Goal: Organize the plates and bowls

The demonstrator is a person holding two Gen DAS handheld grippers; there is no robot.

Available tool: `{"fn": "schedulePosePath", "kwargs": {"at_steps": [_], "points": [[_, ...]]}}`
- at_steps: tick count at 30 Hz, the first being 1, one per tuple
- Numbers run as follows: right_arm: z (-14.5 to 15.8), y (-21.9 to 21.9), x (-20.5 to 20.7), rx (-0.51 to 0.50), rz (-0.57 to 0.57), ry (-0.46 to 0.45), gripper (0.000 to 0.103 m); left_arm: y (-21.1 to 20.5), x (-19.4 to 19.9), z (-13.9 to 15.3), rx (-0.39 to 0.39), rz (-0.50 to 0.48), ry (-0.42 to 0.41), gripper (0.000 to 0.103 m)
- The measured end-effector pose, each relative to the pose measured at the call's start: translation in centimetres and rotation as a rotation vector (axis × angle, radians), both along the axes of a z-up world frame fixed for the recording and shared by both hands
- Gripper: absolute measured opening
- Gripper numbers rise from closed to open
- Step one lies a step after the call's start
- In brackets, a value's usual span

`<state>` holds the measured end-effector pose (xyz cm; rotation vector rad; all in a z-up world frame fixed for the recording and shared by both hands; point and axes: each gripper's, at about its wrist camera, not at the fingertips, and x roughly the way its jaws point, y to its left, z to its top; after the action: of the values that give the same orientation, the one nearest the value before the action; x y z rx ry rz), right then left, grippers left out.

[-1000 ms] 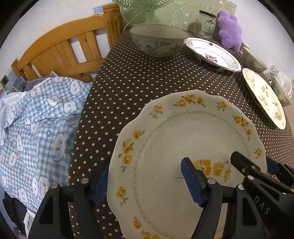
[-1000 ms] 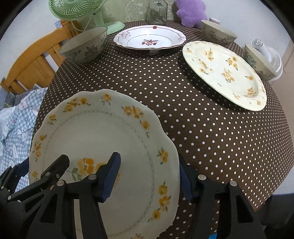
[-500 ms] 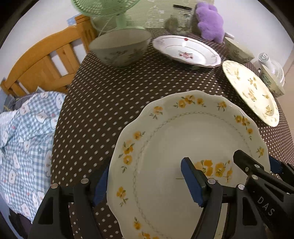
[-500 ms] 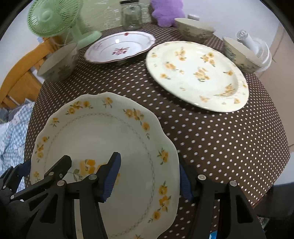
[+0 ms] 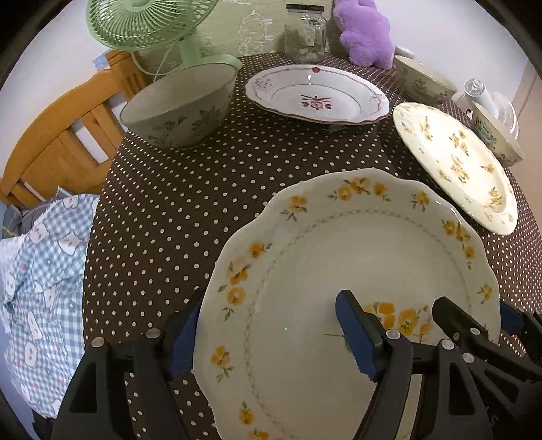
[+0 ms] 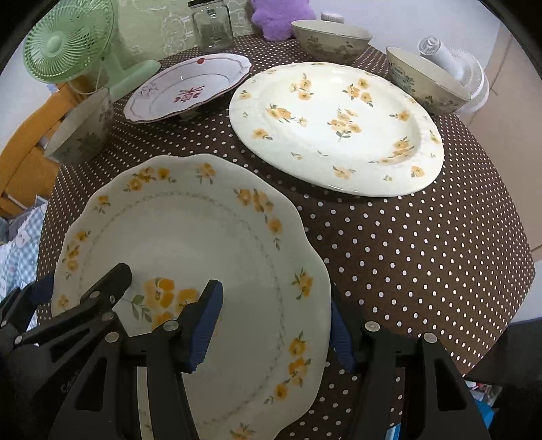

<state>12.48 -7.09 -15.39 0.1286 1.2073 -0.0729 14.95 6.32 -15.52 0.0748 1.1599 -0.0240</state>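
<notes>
Scalloped plate (image 5: 355, 270) near edge cut off by frame bottom; each gripper straddles a side rim, left gripper (image 5: 271, 342) jaws opening, right gripper (image 6: 274, 325) jaws part open, pad contact with the rim unclear. Ahead on tabletop (image 6: 423, 243): flowered plate (image 6: 338, 128), red-motif plate (image 6: 188, 91); three plates total. Three bowls (image 5: 179, 108), one partly hidden.

A brown polka-dot tablecloth (image 5: 176, 216) covers the table, with a wooden chair (image 5: 64, 135) beside pale walls (image 6: 406, 17).
</notes>
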Motion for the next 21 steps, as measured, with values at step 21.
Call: {"fn": "schedulePosePath", "kwargs": {"at_steps": [21], "points": [[5.7, -1.7, -0.9, 0.023, -0.024, -0.085, 0.07, 0.9, -1.8, 5.3, -0.06, -0.029, -0.051, 0.096]]}}
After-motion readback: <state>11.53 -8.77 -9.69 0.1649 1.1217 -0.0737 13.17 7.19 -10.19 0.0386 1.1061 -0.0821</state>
